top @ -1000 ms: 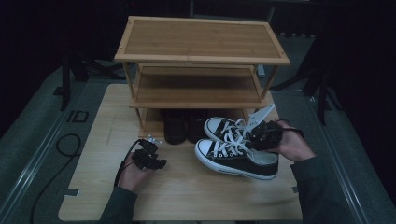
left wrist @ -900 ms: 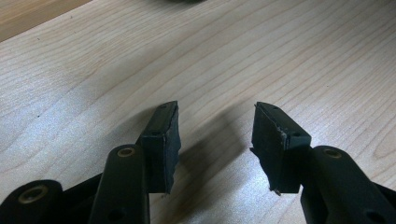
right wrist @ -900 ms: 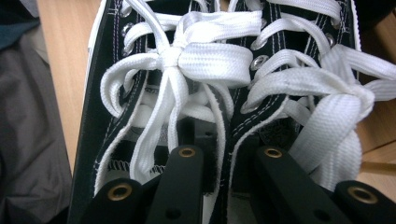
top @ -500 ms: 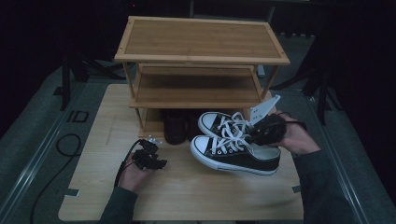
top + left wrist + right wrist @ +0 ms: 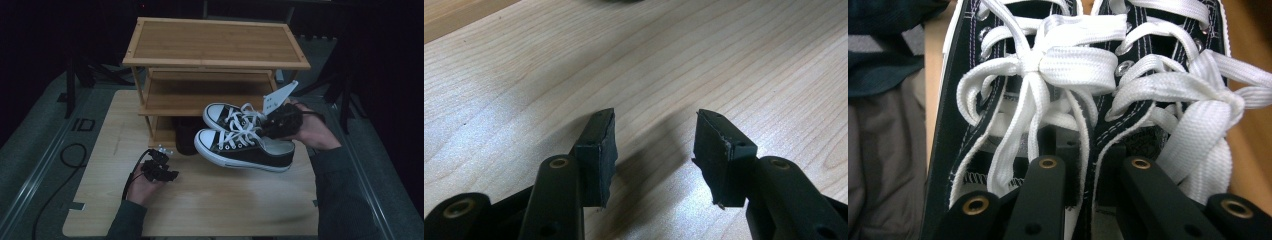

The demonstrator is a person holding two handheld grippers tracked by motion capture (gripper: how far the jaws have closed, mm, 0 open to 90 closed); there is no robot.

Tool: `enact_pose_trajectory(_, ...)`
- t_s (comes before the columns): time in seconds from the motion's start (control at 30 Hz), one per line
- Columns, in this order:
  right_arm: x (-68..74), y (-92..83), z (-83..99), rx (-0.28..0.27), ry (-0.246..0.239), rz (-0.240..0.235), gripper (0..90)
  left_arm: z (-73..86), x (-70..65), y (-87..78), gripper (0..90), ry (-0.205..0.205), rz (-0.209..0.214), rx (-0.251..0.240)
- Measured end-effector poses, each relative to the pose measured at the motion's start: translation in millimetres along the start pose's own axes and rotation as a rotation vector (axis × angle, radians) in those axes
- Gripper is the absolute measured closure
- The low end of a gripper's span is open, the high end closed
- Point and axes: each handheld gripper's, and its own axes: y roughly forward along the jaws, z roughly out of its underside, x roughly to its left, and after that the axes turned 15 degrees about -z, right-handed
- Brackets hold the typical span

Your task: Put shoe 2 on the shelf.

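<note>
A pair of black canvas sneakers with white laces and toe caps [image 5: 235, 147] hangs in the air in front of the shoe rack, toes pointing left. My right gripper [image 5: 276, 126] is shut on the two inner sides of the shoes, pinched together. In the right gripper view its jaws [image 5: 1090, 170] clamp the adjoining edges of the sneakers [image 5: 968, 105] below the laces. My left gripper [image 5: 161, 152] rests low over the wooden board [image 5: 225, 205], open. Nothing sits between its pads [image 5: 596, 150], just bare wood [image 5: 674, 60].
A three-tier bamboo shoe rack [image 5: 215, 42] stands at the back of the board. Dark shoes [image 5: 186, 134] sit on its bottom shelf, just behind the lifted pair. Stand legs [image 5: 345, 95] rise on the floor to the right, and a cable [image 5: 70, 150] lies to the left.
My right gripper has lifted the pair of sneakers off the board and a little to the left. The left gripper has stayed still.
</note>
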Motion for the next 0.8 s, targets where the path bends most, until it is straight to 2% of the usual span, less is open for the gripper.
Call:
enact_pose_trajectory(0.33, -25.8, -3.3, -26.4, -0.009, 0.051, 0.031, 84.7, 0.0, -0.1, -0.2, 51.0, 0.006, 0.008, 0.002)
enact_pose_trajectory(0.6, -46.4, 6.4, -42.2, -0.057, 0.172, 0.099, 84.5, 0.2, 1.7, -1.5, 51.0, 0.007, 0.005, 0.001)
enact_pose_trajectory(0.8, -59.5, 16.9, -50.5, -0.102, 0.278, 0.196, 83.7, 0.4, 2.9, -2.2, 51.0, 0.003, 0.007, -0.001)
